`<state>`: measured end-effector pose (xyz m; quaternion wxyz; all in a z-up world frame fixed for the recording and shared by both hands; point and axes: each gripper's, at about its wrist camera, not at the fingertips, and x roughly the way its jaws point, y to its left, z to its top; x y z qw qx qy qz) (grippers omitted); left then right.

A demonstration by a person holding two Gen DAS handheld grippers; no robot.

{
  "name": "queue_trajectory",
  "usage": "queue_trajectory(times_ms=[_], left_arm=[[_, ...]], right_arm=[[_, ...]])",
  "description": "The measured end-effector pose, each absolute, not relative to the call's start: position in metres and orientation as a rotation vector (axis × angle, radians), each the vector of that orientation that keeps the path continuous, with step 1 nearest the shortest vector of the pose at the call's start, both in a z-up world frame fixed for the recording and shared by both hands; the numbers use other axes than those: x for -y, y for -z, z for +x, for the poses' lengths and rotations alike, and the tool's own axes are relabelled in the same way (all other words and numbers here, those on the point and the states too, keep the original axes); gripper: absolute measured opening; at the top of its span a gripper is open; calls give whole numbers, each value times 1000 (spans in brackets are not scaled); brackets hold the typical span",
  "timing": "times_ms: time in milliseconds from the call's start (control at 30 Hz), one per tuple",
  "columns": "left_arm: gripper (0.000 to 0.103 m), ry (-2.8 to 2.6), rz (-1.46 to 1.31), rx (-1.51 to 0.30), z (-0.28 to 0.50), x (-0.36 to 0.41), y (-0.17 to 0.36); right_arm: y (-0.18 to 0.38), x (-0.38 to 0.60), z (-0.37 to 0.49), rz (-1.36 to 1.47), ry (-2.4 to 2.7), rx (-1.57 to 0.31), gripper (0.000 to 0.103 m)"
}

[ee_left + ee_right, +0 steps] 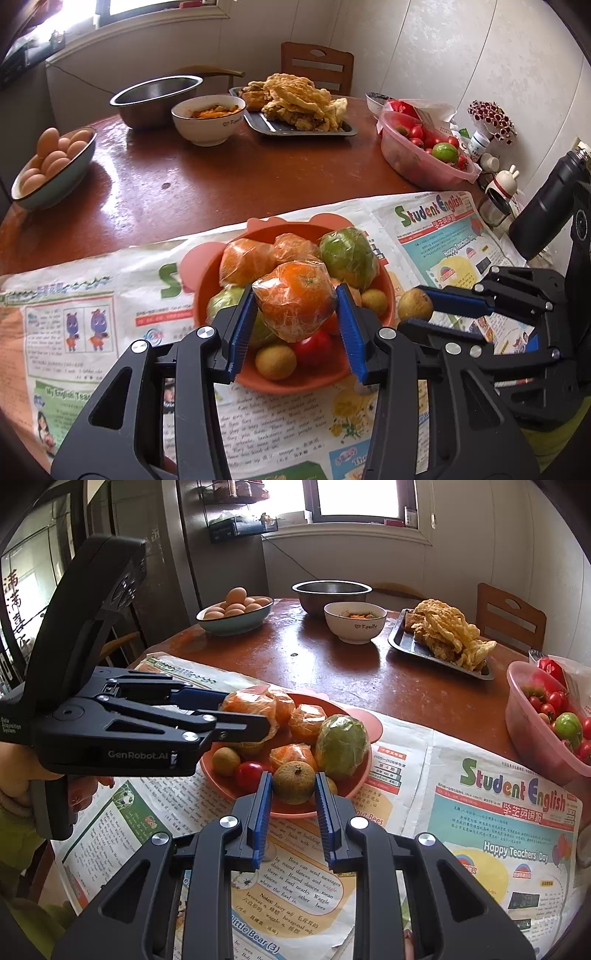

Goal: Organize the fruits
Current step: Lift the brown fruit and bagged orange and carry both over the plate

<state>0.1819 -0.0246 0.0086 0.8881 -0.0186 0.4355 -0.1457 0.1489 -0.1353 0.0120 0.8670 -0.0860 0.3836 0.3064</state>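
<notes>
A plastic-wrapped orange [295, 299] sat gripped between the blue pads of the left gripper [295, 325], held just above the orange bowl [295, 380] on the newspaper [92, 332]. The right gripper [293, 812] was closed narrowly on a small brownish round fruit [293, 782], held over the bowl's near rim; from the left wrist view that fruit appeared just outside the rim, so whether it hung over the bowl or beside it was hard to settle.

The bowl already held two more wrapped oranges [242, 260], a wrapped green fruit [349, 256], a small red tomato [249, 775] and a few other small brown fruits [275, 362]. It looked well filled, so the gathering seemed far along, with the two held fruits apparently still to be placed.

Farther off on the red-brown table [184, 184] stood a pink tub of tomatoes [424, 173], which may remain to be sorted, plus a dish of eggs [51, 155], a steel basin [155, 96], a white bowl [208, 120] and a tray of fried food [295, 99].
</notes>
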Motion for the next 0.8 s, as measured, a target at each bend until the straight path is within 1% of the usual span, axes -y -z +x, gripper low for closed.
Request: queue_trajectory(times_ms=[367, 800], left_arm=[[35, 312, -29, -918, 199, 30, -5], [35, 312, -36, -922, 201, 27, -2]], right_arm=[[2, 122, 155, -200, -672, -832, 23], [14, 112, 160, -203, -682, -849, 23]])
